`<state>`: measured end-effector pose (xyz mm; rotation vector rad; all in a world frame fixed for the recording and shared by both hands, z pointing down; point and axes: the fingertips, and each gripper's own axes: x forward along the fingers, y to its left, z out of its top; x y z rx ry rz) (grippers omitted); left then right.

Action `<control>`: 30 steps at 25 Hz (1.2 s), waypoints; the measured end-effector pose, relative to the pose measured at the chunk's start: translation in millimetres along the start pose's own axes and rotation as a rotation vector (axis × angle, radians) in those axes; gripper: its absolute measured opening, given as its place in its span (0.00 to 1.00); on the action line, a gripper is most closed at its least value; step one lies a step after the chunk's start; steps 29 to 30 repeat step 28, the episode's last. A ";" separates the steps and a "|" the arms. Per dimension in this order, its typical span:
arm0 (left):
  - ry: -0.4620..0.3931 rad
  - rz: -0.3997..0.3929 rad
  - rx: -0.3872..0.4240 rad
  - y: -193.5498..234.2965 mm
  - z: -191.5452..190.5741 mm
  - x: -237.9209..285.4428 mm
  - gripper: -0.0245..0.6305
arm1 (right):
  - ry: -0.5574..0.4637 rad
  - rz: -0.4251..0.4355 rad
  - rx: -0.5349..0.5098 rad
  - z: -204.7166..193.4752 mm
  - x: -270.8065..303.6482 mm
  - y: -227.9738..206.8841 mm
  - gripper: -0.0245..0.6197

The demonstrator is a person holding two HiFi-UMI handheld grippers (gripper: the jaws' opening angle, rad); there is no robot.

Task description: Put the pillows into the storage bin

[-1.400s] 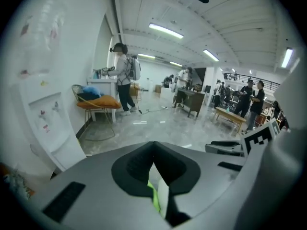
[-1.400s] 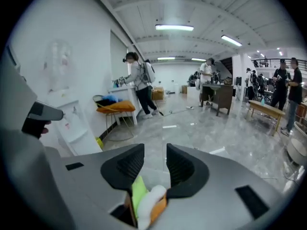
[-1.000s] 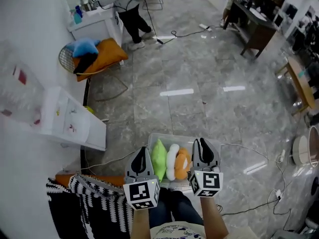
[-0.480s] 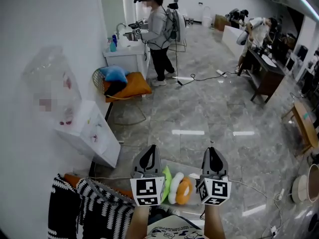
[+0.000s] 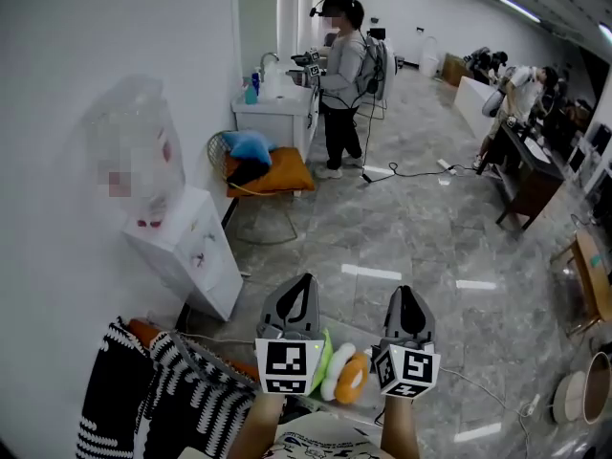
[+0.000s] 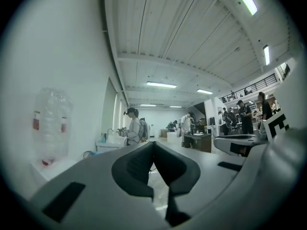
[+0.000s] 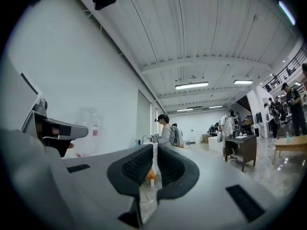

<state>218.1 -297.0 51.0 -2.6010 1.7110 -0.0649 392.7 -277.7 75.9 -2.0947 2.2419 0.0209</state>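
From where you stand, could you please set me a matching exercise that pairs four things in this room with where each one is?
Things:
1. green pillow
2. orange cushion
3. clear water bottle
4. black-and-white striped blanket

Places:
A. on top of the white dispenser
B. at the bottom left of the head view
C. on the wire chair by the wall
D. showing between the left gripper and the right gripper in the head view

Pairs: 1-D, 2-C, 3-A, 4-B.
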 end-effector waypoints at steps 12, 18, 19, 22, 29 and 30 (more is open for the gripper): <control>0.005 0.007 0.005 -4.0 -2.1 4.0 0.06 | 0.001 -0.008 0.007 2.9 1.5 -11.3 0.09; 0.006 0.005 0.003 -2.8 -8.0 7.9 0.06 | 0.004 -0.012 0.004 -3.0 2.4 -13.9 0.09; 0.007 0.005 0.004 -3.0 -8.3 8.1 0.06 | 0.005 -0.014 0.003 -3.7 2.0 -14.7 0.09; 0.009 0.005 0.004 -3.6 -8.5 9.6 0.06 | 0.010 -0.019 0.004 -5.3 2.5 -17.7 0.09; 0.006 0.005 0.009 -5.3 -8.4 17.4 0.06 | 0.007 -0.029 0.011 -4.8 8.2 -25.2 0.09; 0.006 0.005 0.009 -5.3 -8.4 17.4 0.06 | 0.007 -0.029 0.011 -4.8 8.2 -25.2 0.09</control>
